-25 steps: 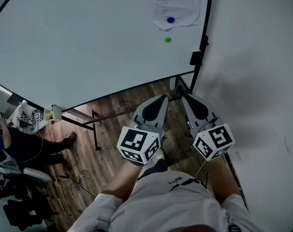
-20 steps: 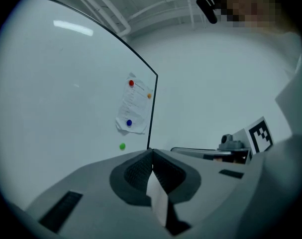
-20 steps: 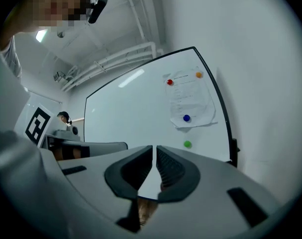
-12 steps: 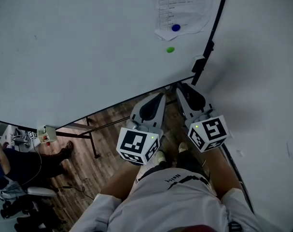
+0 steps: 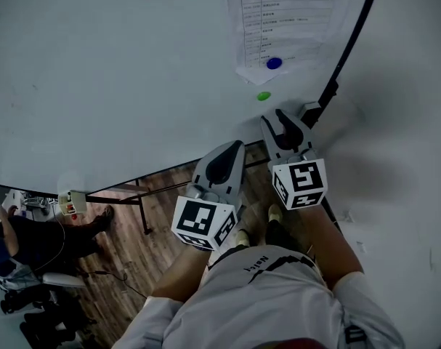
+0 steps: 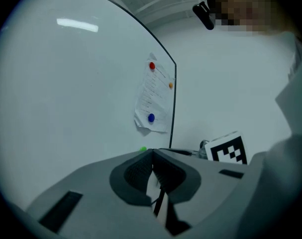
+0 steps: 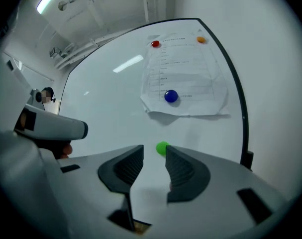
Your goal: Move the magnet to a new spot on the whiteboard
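Note:
A small green magnet (image 5: 263, 96) (image 7: 162, 147) sticks to the whiteboard (image 5: 118, 71) just below a printed sheet (image 5: 289, 20). My right gripper (image 5: 273, 116) (image 7: 154, 151) points up at it from a little below. Its jaws are opening; the magnet sits just beyond the tips and nothing is between the pads. My left gripper (image 5: 237, 147) (image 6: 152, 153) hangs lower and to the left, shut and empty, away from the board's lower edge. The left gripper view shows the green magnet (image 6: 143, 149) peeking over its jaws.
A blue magnet (image 5: 274, 63) (image 7: 170, 96) pins the sheet's bottom; a red magnet (image 7: 154, 44) and an orange one (image 7: 201, 40) hold its top corners. The board's black frame and a clamp (image 5: 310, 112) run along the right. A person (image 5: 24, 238) sits at lower left on the wooden floor.
My right gripper has risen toward the green magnet and its jaws have parted from shut. The left gripper has barely moved.

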{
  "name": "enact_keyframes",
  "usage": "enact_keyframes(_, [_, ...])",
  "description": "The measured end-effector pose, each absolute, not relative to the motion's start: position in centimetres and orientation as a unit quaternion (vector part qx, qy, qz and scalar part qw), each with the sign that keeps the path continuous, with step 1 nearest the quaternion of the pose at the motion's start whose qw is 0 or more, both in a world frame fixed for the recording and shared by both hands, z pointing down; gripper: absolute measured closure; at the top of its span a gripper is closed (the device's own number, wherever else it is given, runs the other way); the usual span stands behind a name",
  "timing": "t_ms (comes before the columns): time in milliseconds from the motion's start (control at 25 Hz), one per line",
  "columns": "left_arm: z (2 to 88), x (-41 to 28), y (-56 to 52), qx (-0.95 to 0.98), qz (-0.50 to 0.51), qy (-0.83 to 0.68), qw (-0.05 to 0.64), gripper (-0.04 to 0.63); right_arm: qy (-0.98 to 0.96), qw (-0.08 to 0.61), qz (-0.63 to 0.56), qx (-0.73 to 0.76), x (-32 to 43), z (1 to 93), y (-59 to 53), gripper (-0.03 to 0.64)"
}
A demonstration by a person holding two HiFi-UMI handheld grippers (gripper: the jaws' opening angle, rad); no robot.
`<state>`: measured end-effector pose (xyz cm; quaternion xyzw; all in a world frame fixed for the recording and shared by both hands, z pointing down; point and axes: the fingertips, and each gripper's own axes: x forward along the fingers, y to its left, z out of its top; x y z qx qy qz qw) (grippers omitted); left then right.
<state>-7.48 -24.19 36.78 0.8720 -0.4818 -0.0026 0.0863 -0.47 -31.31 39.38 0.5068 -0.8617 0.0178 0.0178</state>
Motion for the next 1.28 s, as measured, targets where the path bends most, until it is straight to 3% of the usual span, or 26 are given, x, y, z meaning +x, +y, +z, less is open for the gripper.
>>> enact_keyframes(400, [37.8,-8.2,-26.4,0.863,0.004,-0.495,0.097,0.583,-0.85,0.029,0.001,0.526,-1.2,40.5,-35.8,0.466])
enact_keyframes(1280, [38.4,-9.3,-25.8,0.861,0.0,-0.496,0.108,0.584,-0.836,0.039,0.008,0.547,-0.8,40.4,-36.8,0.488])
